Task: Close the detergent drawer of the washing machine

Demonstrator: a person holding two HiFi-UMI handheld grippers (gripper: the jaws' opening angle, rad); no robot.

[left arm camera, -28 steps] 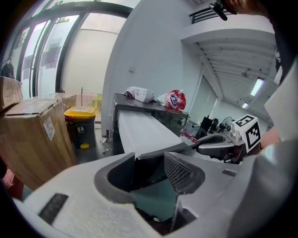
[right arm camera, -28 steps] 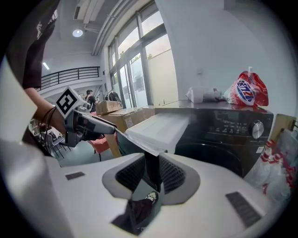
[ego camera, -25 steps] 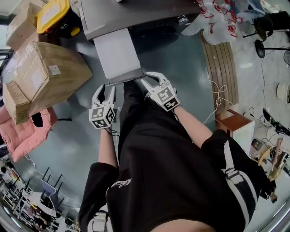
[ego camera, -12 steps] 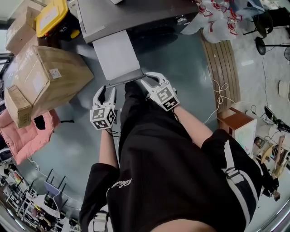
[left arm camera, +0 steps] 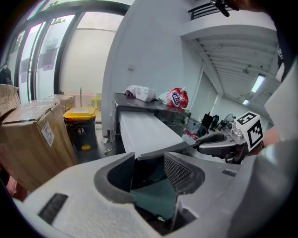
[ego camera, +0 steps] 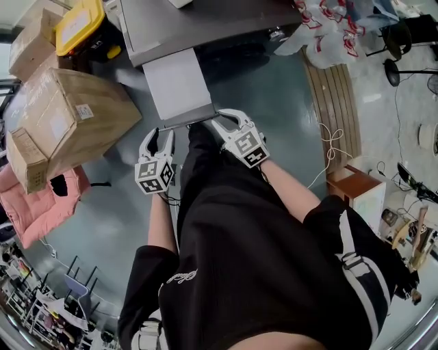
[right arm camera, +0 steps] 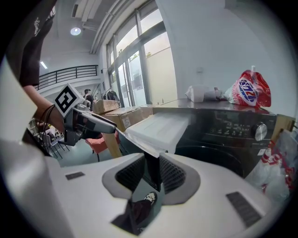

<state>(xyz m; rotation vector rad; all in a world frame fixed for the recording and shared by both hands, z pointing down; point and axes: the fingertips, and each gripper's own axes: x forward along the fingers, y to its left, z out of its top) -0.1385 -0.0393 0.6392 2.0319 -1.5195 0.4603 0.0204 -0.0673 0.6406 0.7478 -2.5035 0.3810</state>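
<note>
The washing machine's (ego camera: 205, 20) long white detergent drawer (ego camera: 176, 82) stands pulled far out toward me, with a dark front panel (ego camera: 188, 117). My left gripper (ego camera: 159, 135) is at the panel's left end, jaws open, with the panel's corner (left arm camera: 149, 155) at its fingertips. My right gripper (ego camera: 222, 119) is at the panel's right end. In the right gripper view the dark panel edge (right arm camera: 151, 162) stands upright between the pads of the right gripper (right arm camera: 151, 174), which close on it. The drawer (right arm camera: 160, 128) runs back to the dark machine front.
A big cardboard box (ego camera: 65, 113) and a yellow-lidded bin (ego camera: 81, 24) stand left of the drawer. White plastic bags (ego camera: 328, 27) and a wooden board (ego camera: 335, 96) lie to the right. A red-and-white pouch (right arm camera: 249, 90) sits on the machine. My black-clad leg (ego camera: 205, 157) is between the grippers.
</note>
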